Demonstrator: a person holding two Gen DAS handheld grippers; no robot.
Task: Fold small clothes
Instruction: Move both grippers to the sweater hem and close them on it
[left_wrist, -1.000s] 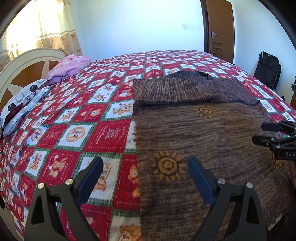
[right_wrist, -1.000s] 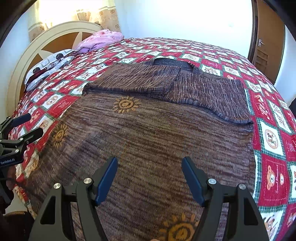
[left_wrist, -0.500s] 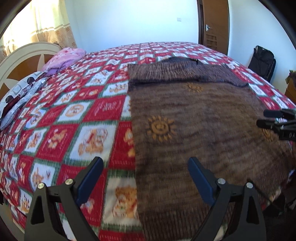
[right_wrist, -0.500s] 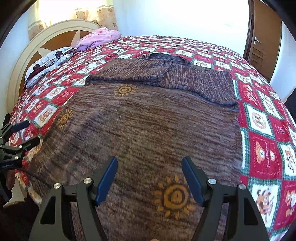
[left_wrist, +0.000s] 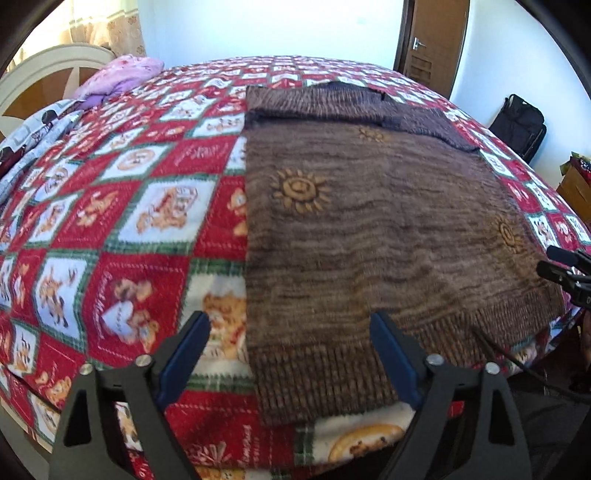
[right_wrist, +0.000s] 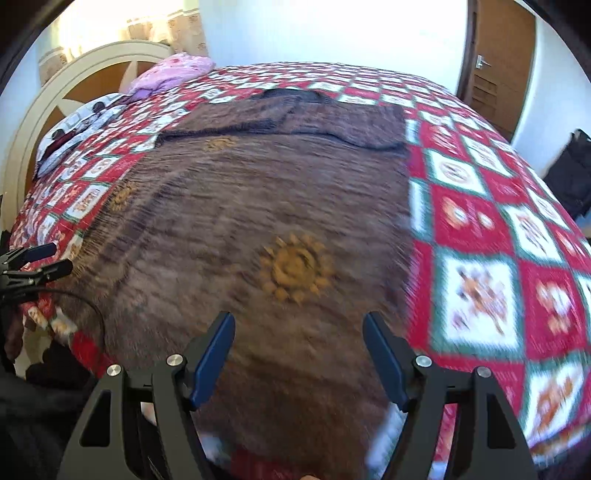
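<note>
While the left claw hovers with jaws apart, just narrowing, over the near hem corner, the right claw hangs open and empty above the other side. Between them the brown sweater lies flat on the bed, sleeves already folded across its top. I'd say the body folds remain.

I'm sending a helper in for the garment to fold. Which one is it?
On the bed with the red teddy-bear quilt, it lies spread flat near the foot edge. It is the brown knit sweater, patterned with orange suns, unlike the pink bundle by the headboard.
</note>
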